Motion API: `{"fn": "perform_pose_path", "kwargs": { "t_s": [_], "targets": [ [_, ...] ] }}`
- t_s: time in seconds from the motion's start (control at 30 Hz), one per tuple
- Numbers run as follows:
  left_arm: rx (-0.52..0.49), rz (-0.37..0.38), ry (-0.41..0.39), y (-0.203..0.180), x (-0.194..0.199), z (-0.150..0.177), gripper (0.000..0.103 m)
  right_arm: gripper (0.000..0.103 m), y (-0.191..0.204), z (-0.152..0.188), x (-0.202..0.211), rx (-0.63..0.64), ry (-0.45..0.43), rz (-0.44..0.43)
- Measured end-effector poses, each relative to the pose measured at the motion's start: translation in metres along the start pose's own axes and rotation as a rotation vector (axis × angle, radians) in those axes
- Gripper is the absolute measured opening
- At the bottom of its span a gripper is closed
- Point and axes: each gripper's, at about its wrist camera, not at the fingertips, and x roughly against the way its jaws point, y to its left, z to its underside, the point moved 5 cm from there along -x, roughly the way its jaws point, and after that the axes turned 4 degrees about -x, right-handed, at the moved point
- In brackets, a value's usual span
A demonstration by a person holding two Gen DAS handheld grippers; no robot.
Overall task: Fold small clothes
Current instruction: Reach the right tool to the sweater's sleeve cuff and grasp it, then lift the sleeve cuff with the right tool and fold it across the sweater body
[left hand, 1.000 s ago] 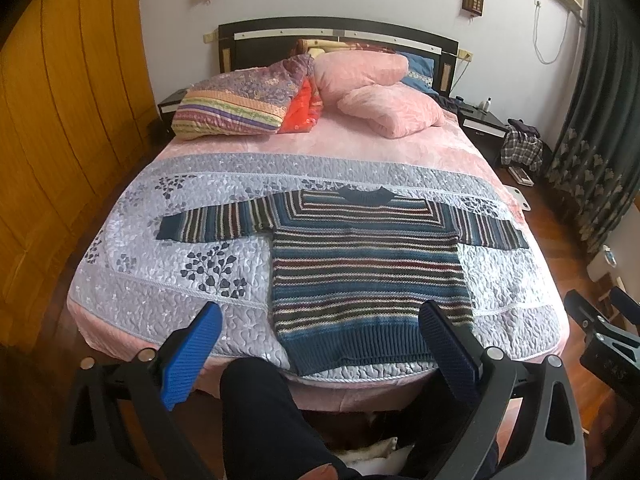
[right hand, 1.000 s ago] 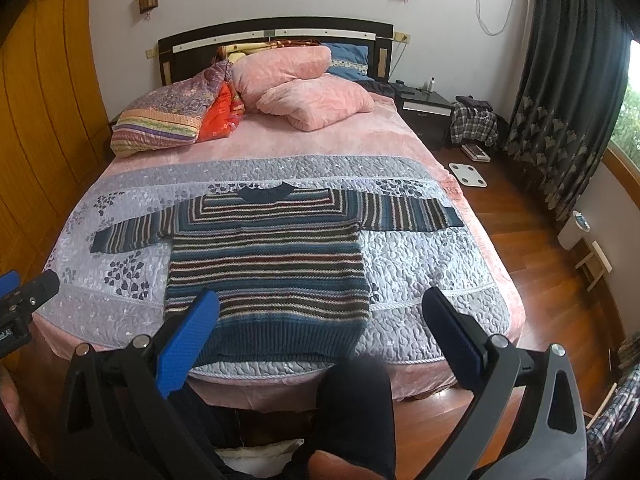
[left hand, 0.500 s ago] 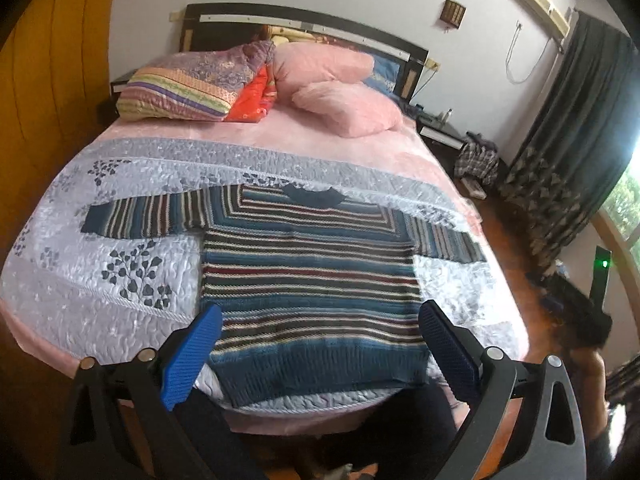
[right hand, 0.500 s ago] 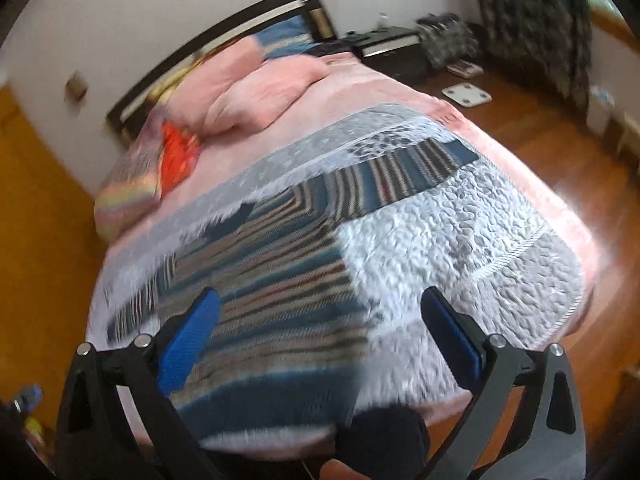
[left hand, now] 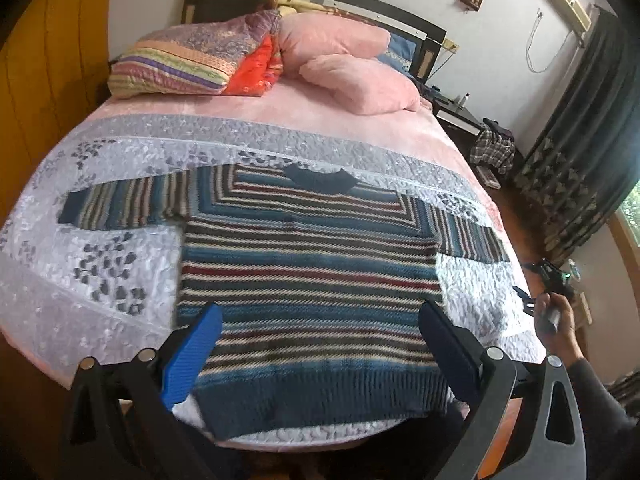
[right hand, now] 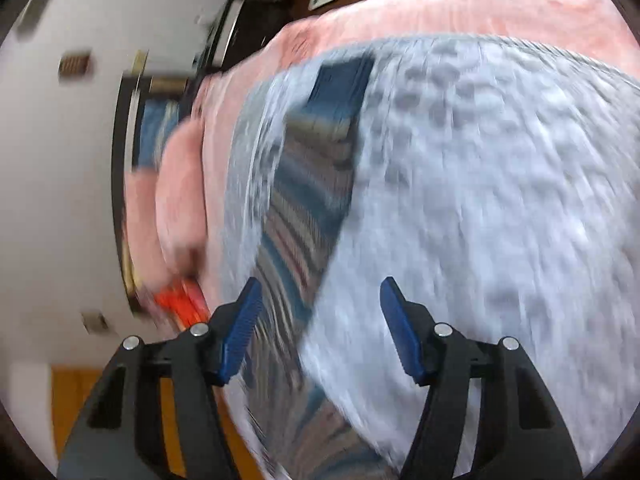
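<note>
Striped sweater [left hand: 308,276] flat on grey quilted bed [left hand: 100,280], pink pillows [left hand: 360,84] at headboard, left gripper [left hand: 320,340] wide and empty, right gripper [right hand: 320,320] narrower than before, now tilted over sleeve [right hand: 316,184], blurred

Left gripper [left hand: 316,344]: black frame, blue ribbed finger pads [left hand: 192,356], silver round screws on the arms.
Right gripper [right hand: 320,328]: same black frame, blue ribbed pads, silver screws.
Right hand [left hand: 556,320]: right edge of frame, dark grey sleeve [left hand: 596,392].
</note>
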Motion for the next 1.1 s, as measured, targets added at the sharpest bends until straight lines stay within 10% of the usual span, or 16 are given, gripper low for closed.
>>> {"fn": "perform_pose_path", "kwargs": {
  "t_s": [0.3, 0.67, 0.87, 1.1],
  "targets": [
    [0.021, 0.094, 0.026, -0.018, -0.052, -0.013, 0.099, 0.050, -0.001, -0.103, -0.060, -0.090, -0.101, -0.003],
    [0.076, 0.105, 0.058, -0.007, -0.075, -0.010, 0.099, 0.050, -0.007, -0.136, -0.108, -0.115, -0.129, 0.035],
    [0.096, 0.105, 0.065, -0.006, -0.081, -0.012, 0.099, 0.015, 0.004, -0.145, -0.108, -0.073, -0.116, 0.000],
    [0.118, 0.110, 0.074, -0.003, -0.084, -0.011, 0.099, 0.009, 0.039, -0.142, -0.086, 0.081, -0.122, -0.023]
  ]
}}
